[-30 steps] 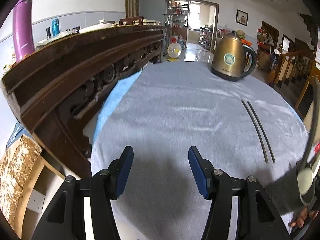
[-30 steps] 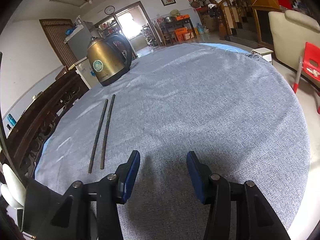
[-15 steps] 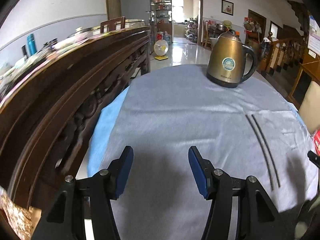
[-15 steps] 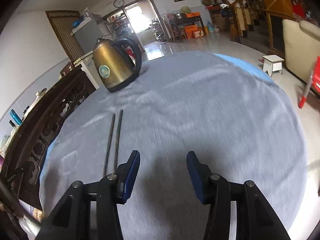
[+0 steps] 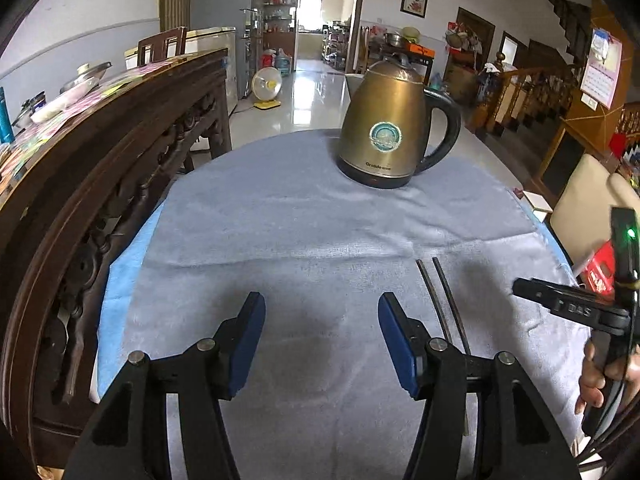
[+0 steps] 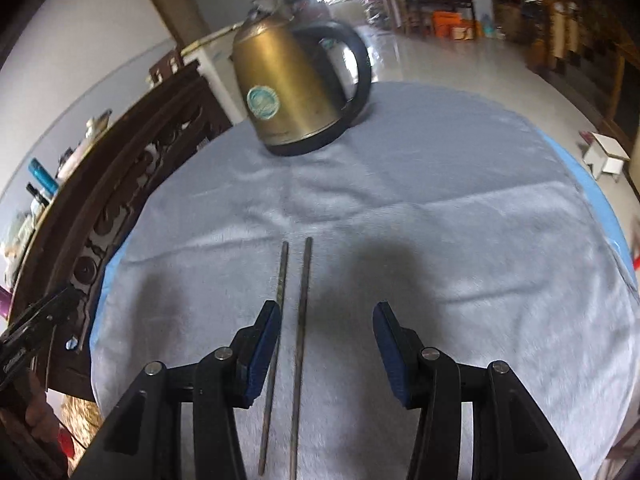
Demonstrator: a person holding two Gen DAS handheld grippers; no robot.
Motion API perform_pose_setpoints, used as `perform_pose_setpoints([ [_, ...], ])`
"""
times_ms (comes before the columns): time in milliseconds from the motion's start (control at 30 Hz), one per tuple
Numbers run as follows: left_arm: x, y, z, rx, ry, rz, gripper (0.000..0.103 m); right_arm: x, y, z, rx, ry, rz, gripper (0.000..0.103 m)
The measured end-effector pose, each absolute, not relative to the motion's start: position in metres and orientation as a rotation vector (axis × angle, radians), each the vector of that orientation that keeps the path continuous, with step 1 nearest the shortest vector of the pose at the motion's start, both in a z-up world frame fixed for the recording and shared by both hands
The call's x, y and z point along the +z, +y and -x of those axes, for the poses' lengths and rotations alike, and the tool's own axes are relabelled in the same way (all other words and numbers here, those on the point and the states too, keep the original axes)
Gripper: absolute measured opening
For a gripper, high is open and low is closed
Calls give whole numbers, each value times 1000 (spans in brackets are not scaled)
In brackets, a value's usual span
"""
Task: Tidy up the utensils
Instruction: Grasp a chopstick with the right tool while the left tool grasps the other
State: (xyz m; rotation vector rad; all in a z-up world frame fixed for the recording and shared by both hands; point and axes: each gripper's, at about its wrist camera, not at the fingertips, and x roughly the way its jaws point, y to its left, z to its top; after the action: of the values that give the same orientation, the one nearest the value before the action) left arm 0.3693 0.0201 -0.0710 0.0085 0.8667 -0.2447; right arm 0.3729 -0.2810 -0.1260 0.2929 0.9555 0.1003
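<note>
Two dark chopsticks (image 6: 304, 300) lie side by side on the grey cloth (image 6: 460, 240), pointing toward the kettle. My right gripper (image 6: 326, 340) hovers open over their near half. One stick shows in the gap between the blue pads. The other runs under the left fingertip (image 6: 264, 336). Neither pad presses on a stick. My left gripper (image 5: 322, 336) is open over bare cloth with nothing between its fingers. In the left wrist view the chopsticks (image 5: 440, 300) lie just right of its right finger.
A brass-coloured electric kettle (image 5: 384, 128) stands at the far side of the round table. A dark carved wooden sideboard (image 5: 80, 168) runs close along the left edge. The right gripper's body (image 5: 576, 308) and a hand (image 5: 596, 376) show at the right. A blue cover (image 6: 600, 200) rims the cloth.
Both grippers moved forward toward the kettle. The right one swung left until it stood over the chopsticks. The left one turned away from the sideboard. The chopsticks stayed put and the jaws kept their width.
</note>
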Motion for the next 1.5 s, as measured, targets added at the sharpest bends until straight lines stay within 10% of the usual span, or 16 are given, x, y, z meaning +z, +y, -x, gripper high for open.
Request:
perform_pose_setpoints([
  [467,-96,0,-410,-272,1018,-9,60,-173,-252,-469,91,1217,-240,41],
  [733,-103,-11,-426,-300,1071,-1,60,-189,-242,-478,26,1282,-143,10],
  [1500,-189,-145,-494,-425,1328,-113,59,-189,-340,-468,24,1335,-261,9],
])
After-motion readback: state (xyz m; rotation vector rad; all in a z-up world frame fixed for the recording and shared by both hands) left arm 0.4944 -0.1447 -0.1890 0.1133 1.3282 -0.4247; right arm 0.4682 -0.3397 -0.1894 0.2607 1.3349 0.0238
